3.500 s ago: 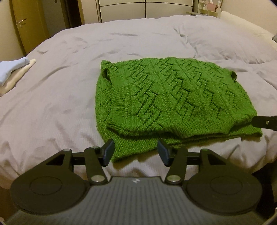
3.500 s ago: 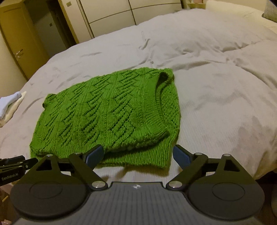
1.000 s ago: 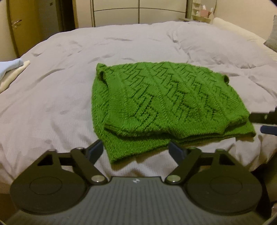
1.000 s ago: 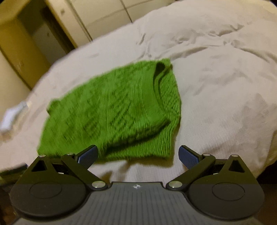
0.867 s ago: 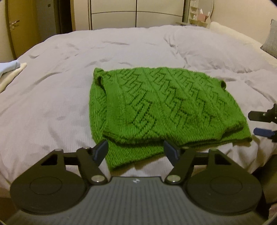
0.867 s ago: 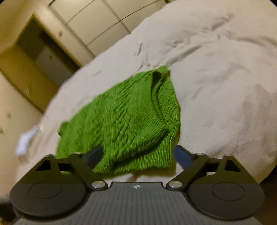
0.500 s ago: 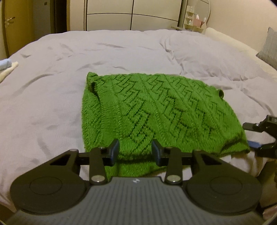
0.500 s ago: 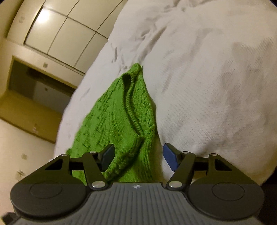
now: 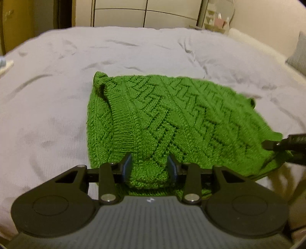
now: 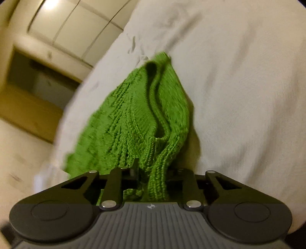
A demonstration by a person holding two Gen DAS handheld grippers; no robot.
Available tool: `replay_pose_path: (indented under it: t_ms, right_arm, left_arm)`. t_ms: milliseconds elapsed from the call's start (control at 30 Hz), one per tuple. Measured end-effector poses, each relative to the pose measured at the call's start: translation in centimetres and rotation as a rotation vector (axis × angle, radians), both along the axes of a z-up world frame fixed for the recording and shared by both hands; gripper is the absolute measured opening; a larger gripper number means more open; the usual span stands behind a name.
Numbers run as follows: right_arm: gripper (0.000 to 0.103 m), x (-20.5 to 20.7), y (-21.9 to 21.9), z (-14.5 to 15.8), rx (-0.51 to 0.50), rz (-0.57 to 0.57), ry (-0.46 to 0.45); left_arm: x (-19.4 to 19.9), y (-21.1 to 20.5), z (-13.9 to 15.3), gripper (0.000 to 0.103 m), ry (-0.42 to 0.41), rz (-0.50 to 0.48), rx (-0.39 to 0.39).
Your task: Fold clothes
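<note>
A green cable-knit sweater (image 9: pixel 168 115) lies folded on the grey bed cover (image 9: pixel 47 107). My left gripper (image 9: pixel 149 169) is shut on the sweater's near edge, with bunched knit between its blue pads. My right gripper (image 10: pixel 151 178) is shut on the sweater (image 10: pixel 137 118) at its right corner and lifts that edge off the bed. The right gripper's fingertips are hidden in the knit. In the left wrist view the right gripper (image 9: pixel 275 145) shows at the sweater's right edge.
White wardrobe doors (image 9: pixel 145 17) stand behind the bed. A pillow (image 9: pixel 298 55) lies at the far right and folded pale laundry (image 9: pixel 3 65) at the far left. A wooden door (image 10: pixel 28 107) is left of the bed.
Both grippers moved in to the sweater's near edge and closed on it. The right gripper tilted and raised its corner, so the knit now bunches and hangs.
</note>
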State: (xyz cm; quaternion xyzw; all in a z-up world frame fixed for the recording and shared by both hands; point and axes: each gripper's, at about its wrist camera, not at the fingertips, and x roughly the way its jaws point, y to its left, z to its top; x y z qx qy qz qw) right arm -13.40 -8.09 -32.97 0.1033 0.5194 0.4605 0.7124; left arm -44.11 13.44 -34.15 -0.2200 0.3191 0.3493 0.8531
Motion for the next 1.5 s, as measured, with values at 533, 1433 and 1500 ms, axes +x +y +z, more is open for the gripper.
replay_pose_path:
  t_ms: [533, 1433, 1500]
  right_arm:
    - [0.026, -21.5, 11.7, 4.6, -0.053, 0.774, -0.999]
    - [0.041, -1.3, 13.3, 2.6, -0.180, 0.290, -0.260]
    - [0.041, -1.9, 14.6, 2.5, -0.180, 0.320, -0.284]
  left_arm:
    - [-8.1, 2.9, 1.3, 0.029, -0.267, 0.099, -0.168]
    - [-0.1, 9.4, -0.3, 0.047, -0.378, 0.020, -0.395]
    - [0.8, 10.6, -0.9, 0.047, -0.379, 0.018, -0.412]
